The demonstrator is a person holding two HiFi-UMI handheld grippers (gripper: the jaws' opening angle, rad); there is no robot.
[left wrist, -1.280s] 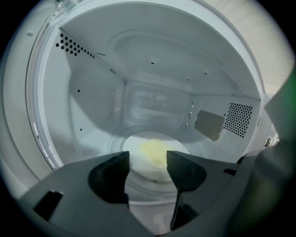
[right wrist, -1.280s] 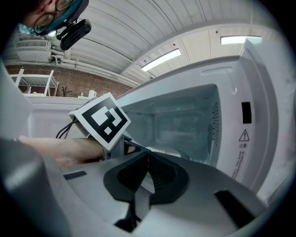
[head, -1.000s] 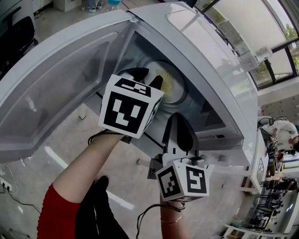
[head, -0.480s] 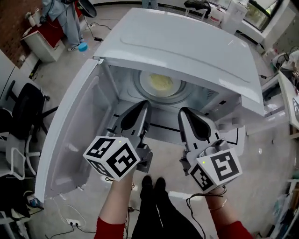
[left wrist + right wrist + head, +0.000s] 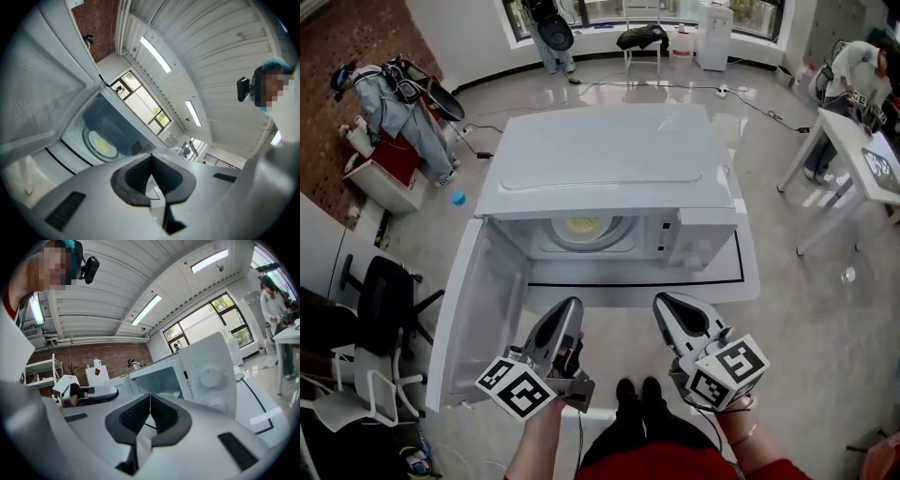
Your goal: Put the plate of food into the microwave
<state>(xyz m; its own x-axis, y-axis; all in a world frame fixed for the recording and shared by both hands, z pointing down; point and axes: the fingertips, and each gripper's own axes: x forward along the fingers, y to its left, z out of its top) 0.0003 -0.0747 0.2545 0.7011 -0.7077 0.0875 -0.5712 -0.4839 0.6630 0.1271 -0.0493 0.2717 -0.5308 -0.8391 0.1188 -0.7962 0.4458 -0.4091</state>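
The white microwave (image 5: 609,169) stands with its door (image 5: 478,309) swung open to the left. Inside, the plate of yellowish food (image 5: 584,225) rests on the turntable; the left gripper view also looks in at the plate (image 5: 102,144). My left gripper (image 5: 572,305) is in front of the opening and well apart from it, jaws shut with nothing between them (image 5: 150,165). My right gripper (image 5: 660,300) is beside it, also shut and empty (image 5: 150,401), and faces the microwave's control panel (image 5: 208,378).
The microwave sits on a low white platform (image 5: 750,277) marked with a black line. A black office chair (image 5: 380,300) is at the left, a white table (image 5: 862,155) at the right. People stand far back and at the left wall.
Both grippers have drawn back out of the microwave toward me, leaving the plate inside. The view has pulled away, so the whole microwave now shows.
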